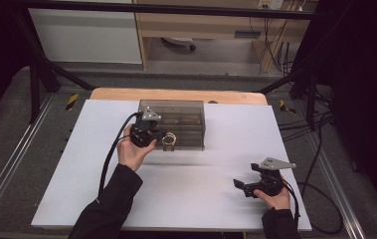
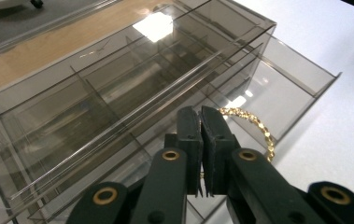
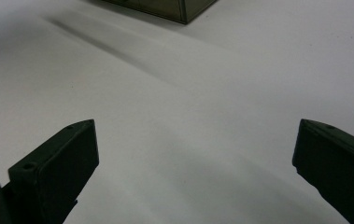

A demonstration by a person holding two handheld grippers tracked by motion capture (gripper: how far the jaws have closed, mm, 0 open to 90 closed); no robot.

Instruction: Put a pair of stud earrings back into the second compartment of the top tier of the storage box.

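**Gold bracelet held over open drawer of clear organizer**

White table (image 1: 186,199) carries a smoky clear organizer box (image 1: 173,119) with one drawer (image 2: 286,79) pulled out. Left gripper (image 2: 201,140) hangs at the drawer, jaws pressed together on a gold chain bracelet (image 2: 254,123). Bracelet looks light, limp and slippery; pinch a link, not the loop. Right gripper (image 3: 195,158) rests well apart, jaws spread wide, holding nothing.

Smoked transparent plastic organiser box (image 2: 118,88), glossy and smooth with glare, gold metal chain bracelet (image 2: 254,126), shiny and beaded, matt black plastic left gripper (image 2: 202,140), matt white table sheet (image 1: 186,184), pale wood edge (image 1: 176,94).
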